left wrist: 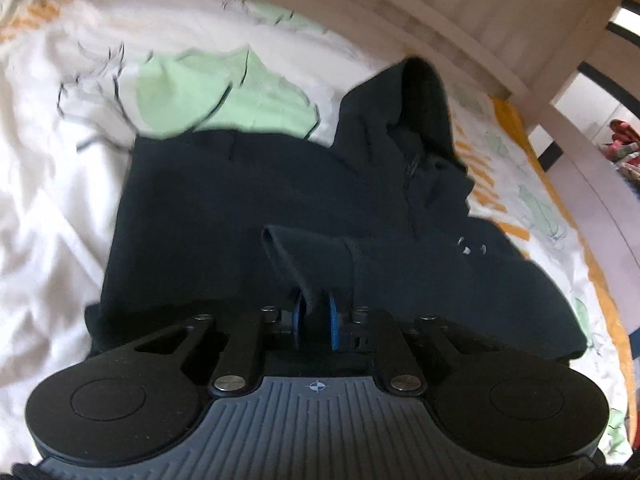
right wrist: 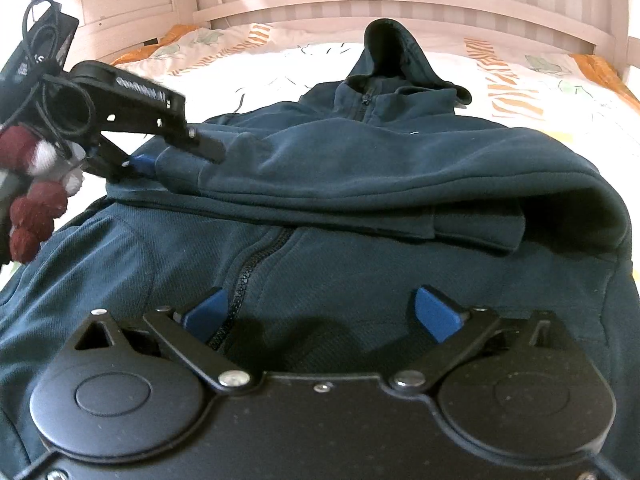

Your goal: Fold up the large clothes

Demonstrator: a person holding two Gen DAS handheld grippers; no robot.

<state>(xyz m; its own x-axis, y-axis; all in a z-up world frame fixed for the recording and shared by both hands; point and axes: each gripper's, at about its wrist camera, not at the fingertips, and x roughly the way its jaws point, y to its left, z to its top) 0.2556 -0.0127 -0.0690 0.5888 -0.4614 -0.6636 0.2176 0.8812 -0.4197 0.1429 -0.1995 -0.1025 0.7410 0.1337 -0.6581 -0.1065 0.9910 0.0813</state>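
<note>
On the bed (right wrist: 304, 50), the left tool (left wrist: 315, 322) is pinching the soft, floppy navy hoodie's (right wrist: 360, 168) sleeve cuff (left wrist: 304, 256), the right tool (right wrist: 320, 312) hovering wide open, empty.

A dark navy hooded jacket (right wrist: 360, 184) with a black zipper (right wrist: 244, 268) is seen at the frame's centre. The bed sheet (right wrist: 520, 80), upper right, is white, printed with orange stripes and pale green leaves. Blue pads are carried by the black right gripper (right wrist: 320, 312). A maroon-and-white fuzzy sleeve (right wrist: 36, 184) is seen at the left edge.
</note>
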